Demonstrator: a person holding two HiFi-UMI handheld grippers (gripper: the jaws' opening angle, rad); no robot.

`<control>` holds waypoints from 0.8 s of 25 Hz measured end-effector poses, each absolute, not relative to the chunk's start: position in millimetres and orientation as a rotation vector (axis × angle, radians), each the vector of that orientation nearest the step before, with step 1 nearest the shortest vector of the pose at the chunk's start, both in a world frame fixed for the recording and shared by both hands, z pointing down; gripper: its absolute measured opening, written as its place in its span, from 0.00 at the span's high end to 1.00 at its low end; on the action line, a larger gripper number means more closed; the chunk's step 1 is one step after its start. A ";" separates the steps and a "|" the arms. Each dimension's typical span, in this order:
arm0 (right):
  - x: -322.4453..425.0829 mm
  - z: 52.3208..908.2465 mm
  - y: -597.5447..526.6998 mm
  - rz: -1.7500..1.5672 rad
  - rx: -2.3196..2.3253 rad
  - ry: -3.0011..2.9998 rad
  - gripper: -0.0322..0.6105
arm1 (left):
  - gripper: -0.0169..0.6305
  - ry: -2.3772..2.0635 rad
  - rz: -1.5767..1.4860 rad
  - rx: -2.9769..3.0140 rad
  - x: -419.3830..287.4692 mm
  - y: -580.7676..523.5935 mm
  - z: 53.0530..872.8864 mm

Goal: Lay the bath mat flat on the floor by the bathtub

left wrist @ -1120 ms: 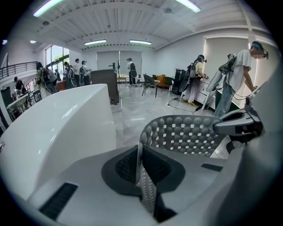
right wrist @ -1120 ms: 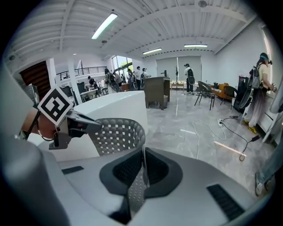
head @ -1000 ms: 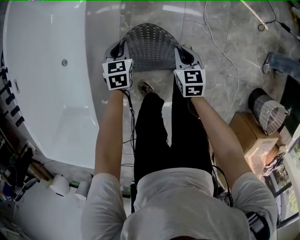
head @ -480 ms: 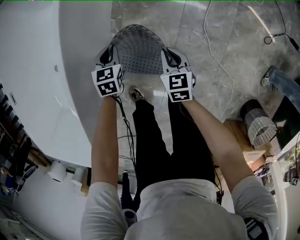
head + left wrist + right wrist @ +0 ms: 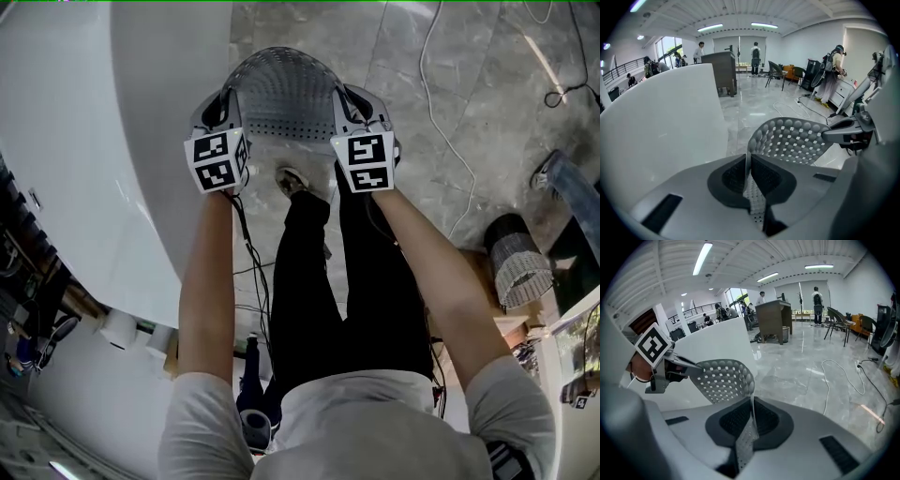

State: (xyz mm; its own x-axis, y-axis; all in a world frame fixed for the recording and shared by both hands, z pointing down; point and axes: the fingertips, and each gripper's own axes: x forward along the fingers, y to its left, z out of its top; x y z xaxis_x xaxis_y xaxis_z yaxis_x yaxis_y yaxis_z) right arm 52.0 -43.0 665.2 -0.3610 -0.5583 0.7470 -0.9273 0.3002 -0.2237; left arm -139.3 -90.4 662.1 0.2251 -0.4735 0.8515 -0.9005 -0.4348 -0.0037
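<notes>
Nearest are the person's two forearms reaching down and forward, with one shoe (image 5: 293, 178) showing between them on the floor (image 5: 450, 141). The left claw (image 5: 223, 101) is closed to a thin gap on the left border of the bath mat (image 5: 286, 89); its own view shows the perforated sheet pinched edge-on between the pads. The right claw (image 5: 354, 101) is shut the same way on the right border. Both grips take only a narrow margin of the mat.

The mat, grey and full of small holes, hangs between the two claws, bowed into an arch with its rounded far end curling away. It looks to be in the air, above the strip of floor just beside the outer wall of the white bathtub (image 5: 103, 141), and is not yet laid down.

Beyond it, a white cable (image 5: 441, 103) snakes over the marble floor well to the right, and a woven bin (image 5: 520, 267) stands farther right.

The main risk, as I judge it, is the arch. If the claws let go while the sheet is bowed, it may land folded or with a corner tucked under. The near edge could also drop onto the shoe, which sits just below it. With so little margin gripped, one side might slip free first and swing the mat against the tub wall, leaving it crooked.
</notes>
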 end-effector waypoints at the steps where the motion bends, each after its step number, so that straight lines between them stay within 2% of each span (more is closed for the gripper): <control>1: 50.6 665.7 -43.5 0.878 1.314 -2.027 0.92 | 0.94 -1.256 1.119 2.006 -139.1 -90.9 663.6; 13: 48.8 661.0 -39.4 0.877 1.407 -1.904 0.92 | 0.94 -1.150 1.119 2.131 -135.6 -102.9 663.3; 20: 71.7 677.3 -70.6 0.766 1.279 -1.937 0.92 | 0.94 -1.135 1.141 2.101 -114.7 -121.9 677.2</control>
State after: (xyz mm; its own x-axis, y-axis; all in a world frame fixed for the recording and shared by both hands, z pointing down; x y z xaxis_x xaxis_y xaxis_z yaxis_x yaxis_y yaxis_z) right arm 71.7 -70.6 677.3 -0.2832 -0.5311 0.7985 -0.9337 0.3429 -0.1031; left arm -114.7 -121.9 677.2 0.3052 -0.4351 0.8471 -0.8448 -0.5342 0.0300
